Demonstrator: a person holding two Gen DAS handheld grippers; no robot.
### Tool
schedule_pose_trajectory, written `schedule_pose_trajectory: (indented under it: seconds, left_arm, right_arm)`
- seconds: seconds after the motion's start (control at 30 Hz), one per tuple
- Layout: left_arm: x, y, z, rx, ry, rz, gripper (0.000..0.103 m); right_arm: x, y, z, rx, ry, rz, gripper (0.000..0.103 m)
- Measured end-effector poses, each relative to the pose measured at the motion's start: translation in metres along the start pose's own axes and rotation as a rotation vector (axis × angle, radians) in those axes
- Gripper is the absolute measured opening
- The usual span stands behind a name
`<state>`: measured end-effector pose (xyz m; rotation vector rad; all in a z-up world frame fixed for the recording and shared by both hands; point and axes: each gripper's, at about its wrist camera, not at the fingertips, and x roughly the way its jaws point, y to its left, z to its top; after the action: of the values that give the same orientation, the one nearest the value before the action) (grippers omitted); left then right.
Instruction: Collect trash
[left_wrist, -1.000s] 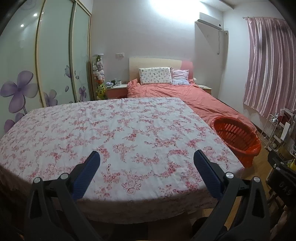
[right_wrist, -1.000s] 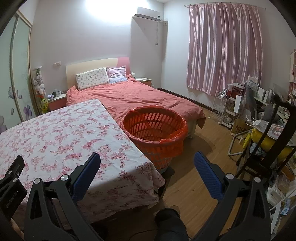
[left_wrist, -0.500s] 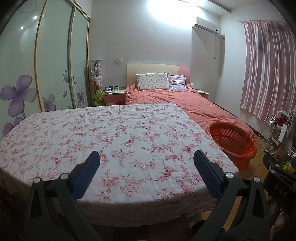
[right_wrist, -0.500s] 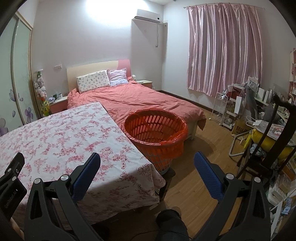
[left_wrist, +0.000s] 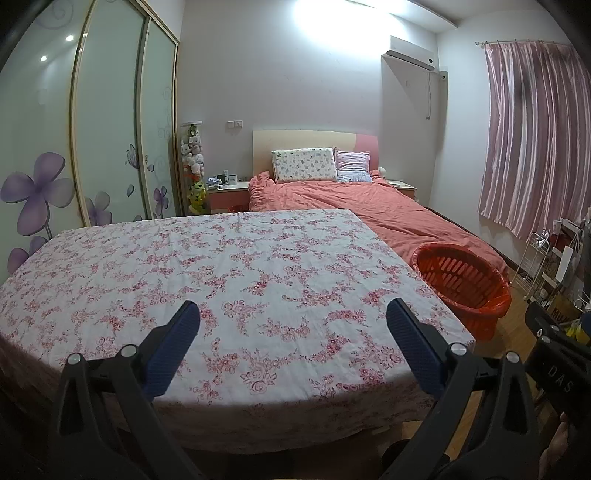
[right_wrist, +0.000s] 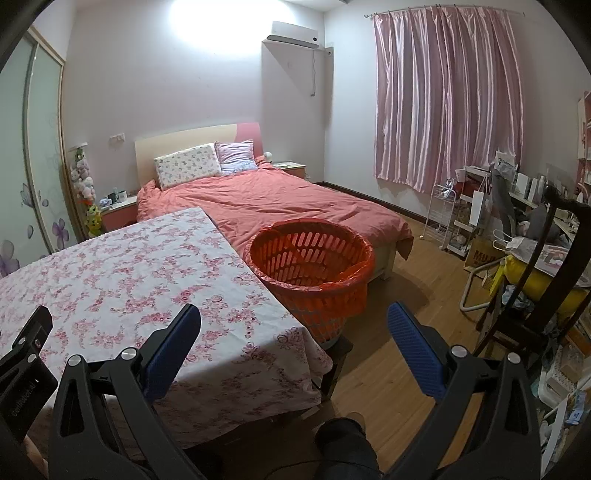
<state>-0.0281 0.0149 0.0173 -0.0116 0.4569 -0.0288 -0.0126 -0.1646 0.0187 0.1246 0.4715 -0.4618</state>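
Left gripper (left_wrist: 293, 325): spread wide, nothing between its two blue-padded fingers (left_wrist: 173, 345), which point forward and slightly downward.
Left gripper frame: black arms with silver bolts, reaching up from 7 and 5 o'clock in its own view.
Left gripper seen from the right: a black edge at 8 o'clock in the right wrist view.
Right gripper (right_wrist: 293, 326): also spread wide and holding nothing, blue-padded fingers (right_wrist: 413, 350) level with each other.
Right gripper seen from the left: a black block at 4 o'clock in the left wrist view.
Person: a dark-clothed part low at 6 o'clock in the right wrist view; which part, unclear.
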Motion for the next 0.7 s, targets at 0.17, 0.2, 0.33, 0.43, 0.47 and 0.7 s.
schedule_pose_trajectory:
  seconds: [0.17,0.2,0.33,0.43,0.47,0.7]
  left_arm:
    - [0.0002,-0.0005,-0.0006,0.002,0.005,0.002,0.099]
    - [0.0005,-0.0003,-0.0008,0.003,0.007,0.003,0.099]
    - [0.0014,0.0018,-0.0016,0.001,0.013,0.005,0.099]
    - [0.002,0.0032,-0.0015,-0.001,0.016,0.006,0.099]
    - [0.0025,0.0035,-0.0015,-0.002,0.017,0.006,0.099]
    - [0.0026,0.0035,-0.0014,-0.001,0.016,0.006,0.099]
  right_arm:
    - [0.0001,0.0,-0.0001,0.0,0.002,0.0,0.1]
    - [0.0001,0.0,-0.0001,-0.001,0.002,0.0,0.1]
    - [0.0002,0.0008,-0.0008,-0.001,0.004,0.0,0.1]
    - [0.0001,0.0011,-0.0007,-0.001,0.003,0.0,0.1]
    - [0.0002,0.0008,-0.0007,-0.001,0.003,-0.001,0.1]
    - [0.0005,0.0004,-0.0005,-0.001,0.003,0.0,0.1]
